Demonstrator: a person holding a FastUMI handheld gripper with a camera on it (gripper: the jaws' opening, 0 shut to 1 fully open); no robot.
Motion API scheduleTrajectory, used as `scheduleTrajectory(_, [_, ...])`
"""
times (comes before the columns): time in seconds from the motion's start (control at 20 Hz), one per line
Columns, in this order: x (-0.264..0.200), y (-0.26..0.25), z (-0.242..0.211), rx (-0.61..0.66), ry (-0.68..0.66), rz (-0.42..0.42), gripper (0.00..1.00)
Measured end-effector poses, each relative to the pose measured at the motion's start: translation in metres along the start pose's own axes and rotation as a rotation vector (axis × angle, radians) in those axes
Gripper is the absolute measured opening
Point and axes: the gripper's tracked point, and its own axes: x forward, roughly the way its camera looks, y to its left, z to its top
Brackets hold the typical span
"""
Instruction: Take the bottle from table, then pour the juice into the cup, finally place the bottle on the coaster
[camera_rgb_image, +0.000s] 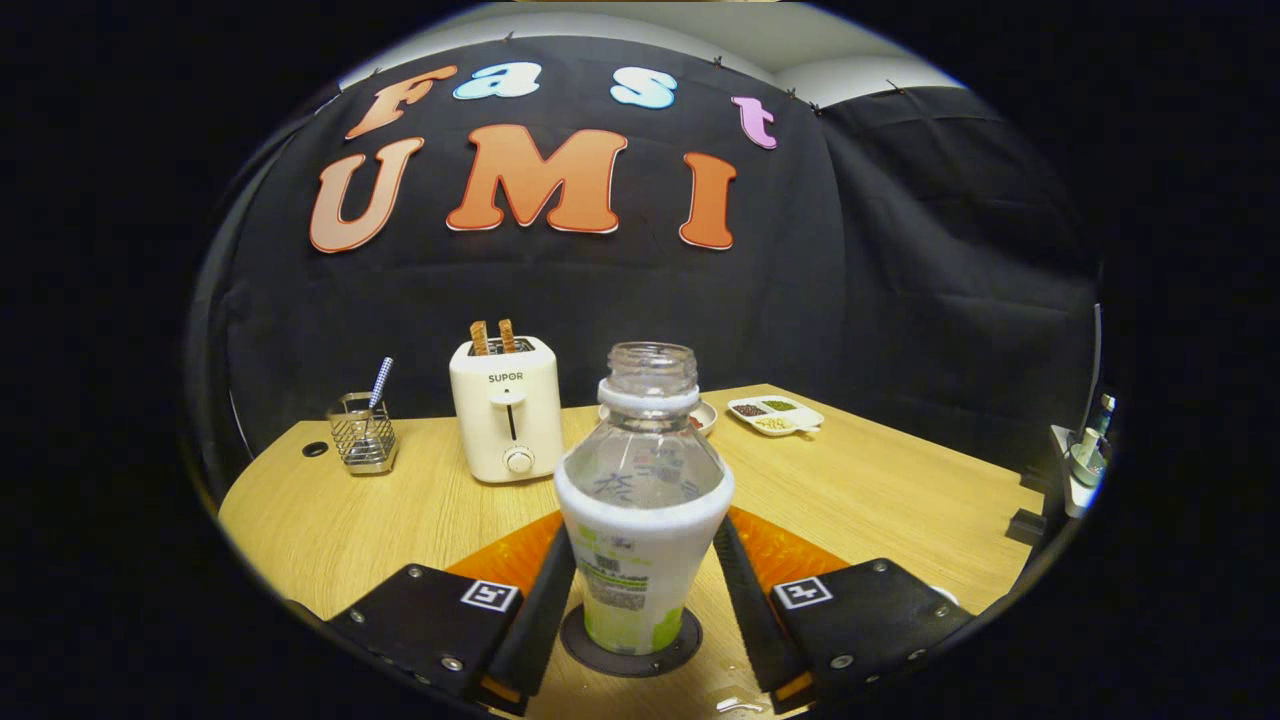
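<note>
A clear plastic bottle (640, 500) with no cap and a white-and-green label stands upright on a round dark coaster (590, 650) on the wooden table (880, 490). It looks empty in its clear upper part. My gripper (643, 532) is around it, and both fingers touch the sides of the label, one on the left and one on the right. The bottle's base rests on the coaster between the fingers.
An orange mat (505, 560) lies just beyond the coaster. Further back stand a white toaster (505, 420) with two slices of toast, a wire holder (362, 432), a small bowl (705, 415) and a divided white dish (775, 413).
</note>
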Motion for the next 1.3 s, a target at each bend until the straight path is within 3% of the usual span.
scheduleTrajectory(0.1, [-0.007, 0.0, 0.009, 0.014, -0.015, 0.019, 0.92])
scheduleTrajectory(0.2, [-0.016, -0.002, 0.02, 0.021, -0.036, 0.034, 0.97])
scheduleTrajectory(0.35, [-0.04, -0.001, 0.049, 0.013, -0.064, 0.064, 0.97])
scheduleTrajectory(0.55, [-0.099, 0.02, 0.098, 0.024, -0.087, 0.171, 0.97])
scheduleTrajectory(0.9, [-0.217, 0.062, 0.172, -0.123, -0.187, 0.284, 0.97])
scheduleTrajectory(1.2, [-0.313, 0.134, 0.188, 0.025, -0.253, 0.552, 0.97])
scheduleTrajectory(1.3, [-0.331, 0.134, 0.181, 0.059, -0.251, 0.585, 0.98])
